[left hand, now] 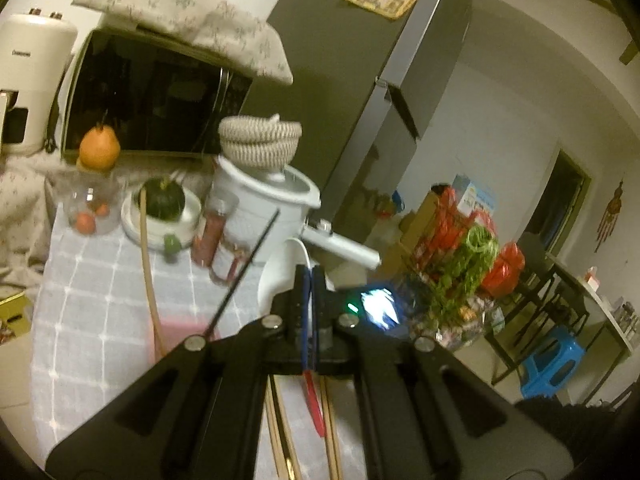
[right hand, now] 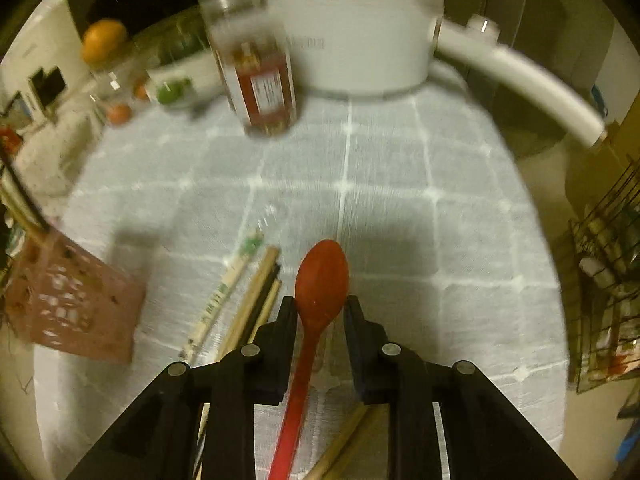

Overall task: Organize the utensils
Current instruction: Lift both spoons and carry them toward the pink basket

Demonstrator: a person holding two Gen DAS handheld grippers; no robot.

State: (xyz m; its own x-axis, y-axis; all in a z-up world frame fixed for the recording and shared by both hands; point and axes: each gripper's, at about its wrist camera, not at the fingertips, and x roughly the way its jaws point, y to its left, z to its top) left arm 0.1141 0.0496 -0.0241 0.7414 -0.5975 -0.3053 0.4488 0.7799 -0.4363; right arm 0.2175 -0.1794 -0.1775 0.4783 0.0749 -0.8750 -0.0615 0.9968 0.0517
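Note:
A red spoon [right hand: 320, 276] lies on the grey checked cloth [right hand: 400, 184], bowl pointing away. My right gripper [right hand: 320, 308] is closed on it, both fingers touching the base of the bowl. Several wooden chopsticks [right hand: 256, 296] lie just left of the spoon, and more [right hand: 344, 444] lie under the gripper. A pink perforated holder [right hand: 72, 312] stands at the left. In the left wrist view my left gripper [left hand: 309, 280] is shut with nothing in it, above the spoon's handle [left hand: 315, 412] and chopsticks [left hand: 280, 440]. The pink holder [left hand: 180, 328] carries a wooden stick [left hand: 146, 260] and a black stick [left hand: 244, 272].
A white pot [right hand: 360, 32] with a long handle [right hand: 520, 80] and a glass jar [right hand: 260, 76] stand at the far side of the cloth. A squash on a plate [left hand: 162, 200], a fruit jar [left hand: 90, 208], a microwave [left hand: 152, 96] and a fridge [left hand: 360, 80] lie behind.

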